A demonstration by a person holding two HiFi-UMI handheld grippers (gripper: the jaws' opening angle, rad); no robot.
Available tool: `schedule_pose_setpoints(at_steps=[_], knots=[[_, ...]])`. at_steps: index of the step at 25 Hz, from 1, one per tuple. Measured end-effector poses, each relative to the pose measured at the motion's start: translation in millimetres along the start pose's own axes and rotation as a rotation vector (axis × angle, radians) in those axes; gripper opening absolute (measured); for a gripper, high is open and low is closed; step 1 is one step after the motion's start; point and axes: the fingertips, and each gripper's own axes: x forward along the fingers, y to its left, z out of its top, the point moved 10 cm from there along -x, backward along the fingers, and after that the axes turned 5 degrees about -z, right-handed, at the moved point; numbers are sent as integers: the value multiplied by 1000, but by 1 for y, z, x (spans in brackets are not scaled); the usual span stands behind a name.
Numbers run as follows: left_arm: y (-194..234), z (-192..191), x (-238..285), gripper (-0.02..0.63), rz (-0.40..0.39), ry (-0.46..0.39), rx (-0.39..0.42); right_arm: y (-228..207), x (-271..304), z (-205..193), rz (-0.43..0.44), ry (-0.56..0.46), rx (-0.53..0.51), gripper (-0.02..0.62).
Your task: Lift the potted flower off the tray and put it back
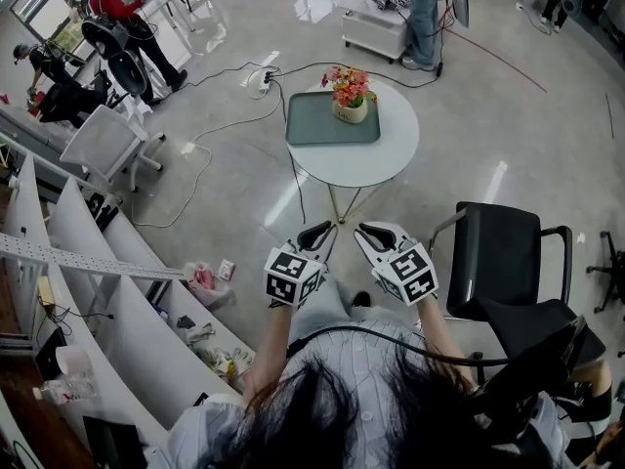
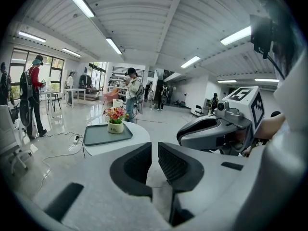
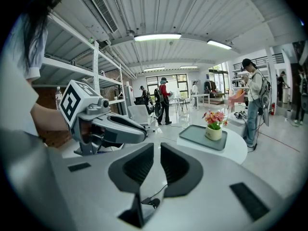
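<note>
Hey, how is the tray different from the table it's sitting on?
The tray is rectangular with rounded corners; the table is round. The tray is dull green; the table is white. The tray is smaller and covers only part of the table top, toward its left side in the head view. The potted flower stands on the tray, not directly on the table. Both are flat and lie level.

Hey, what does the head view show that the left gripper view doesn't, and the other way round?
Only the head view: the black chair beside the person and the white shelving. Only the left gripper view: the ceiling lights and the left claw up close, jaws all but together, nothing between them. Both: the potted flower on the tray, the round table and the right claw.
</note>
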Motion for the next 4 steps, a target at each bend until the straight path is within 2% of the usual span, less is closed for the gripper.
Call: schedule_pose_setpoints(at_steps=[4], knots=[[0, 1, 2, 55, -4, 1, 2, -1, 1, 1, -1, 1, -1, 64]])
